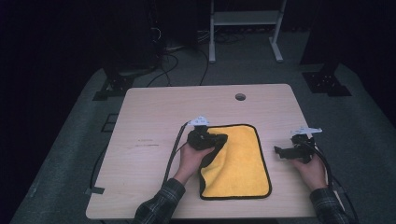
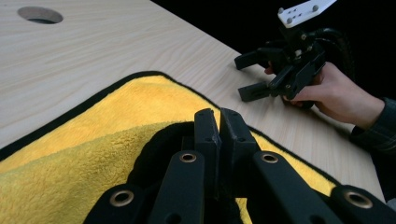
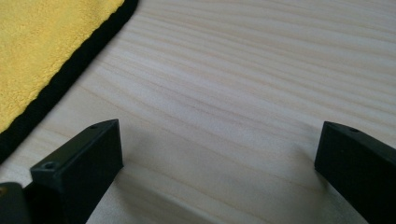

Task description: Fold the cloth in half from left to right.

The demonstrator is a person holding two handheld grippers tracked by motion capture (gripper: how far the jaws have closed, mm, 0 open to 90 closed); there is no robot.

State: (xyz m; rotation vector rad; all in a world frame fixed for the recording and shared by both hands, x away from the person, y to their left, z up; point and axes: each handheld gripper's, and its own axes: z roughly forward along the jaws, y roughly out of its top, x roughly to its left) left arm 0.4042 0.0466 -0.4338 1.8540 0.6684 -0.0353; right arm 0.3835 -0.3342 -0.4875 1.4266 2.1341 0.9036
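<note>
Yellow cloth [image 1: 240, 163] lies on worktop [image 1: 154, 116], left edge folded over. Left gripper [image 2: 219, 122] clamped on that fold. Right gripper [image 1: 280, 151] open beside cloth, holding nothing. Risk: thin pinch slips if pulled sharply; fold drops back, cloth bunches.

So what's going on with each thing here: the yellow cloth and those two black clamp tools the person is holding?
Yellow fleecy cloth with black edging: lying on the light wooden table, its left edge lifted and folded over.
Left hand-held gripper: shut on the cloth's black-edged fold.
Right hand-held gripper: open, holding nothing, right of the cloth over bare wood.
Round hole in the tabletop: open, nothing through it.
</note>
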